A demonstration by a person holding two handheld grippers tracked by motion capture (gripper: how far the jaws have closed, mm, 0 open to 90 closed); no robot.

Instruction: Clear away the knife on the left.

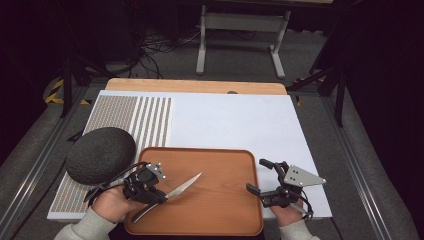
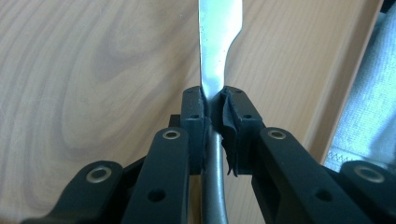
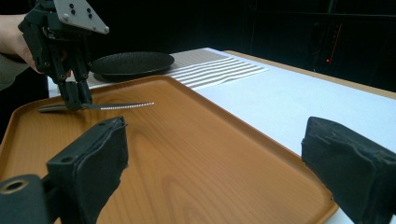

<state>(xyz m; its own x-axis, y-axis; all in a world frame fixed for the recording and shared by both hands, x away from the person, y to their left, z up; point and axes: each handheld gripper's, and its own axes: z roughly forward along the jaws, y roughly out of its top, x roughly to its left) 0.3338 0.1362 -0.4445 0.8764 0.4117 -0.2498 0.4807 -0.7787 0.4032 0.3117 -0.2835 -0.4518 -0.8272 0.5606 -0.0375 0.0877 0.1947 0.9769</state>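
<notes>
Knife [image 1: 184, 186], pinched at its neck by the left gripper [image 1: 159, 194] at lower left, could twist loose; right gripper [image 1: 261, 176] gapes.

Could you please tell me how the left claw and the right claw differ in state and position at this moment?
The left claw is shut on the silver table knife, while the right claw stands wide open with nothing between its pads. The left claw is over the brown wooden tray, whereas the right claw sits at the tray's right edge, partly over the white table cover. Both are black, hand-held and point inward across the tray.
</notes>
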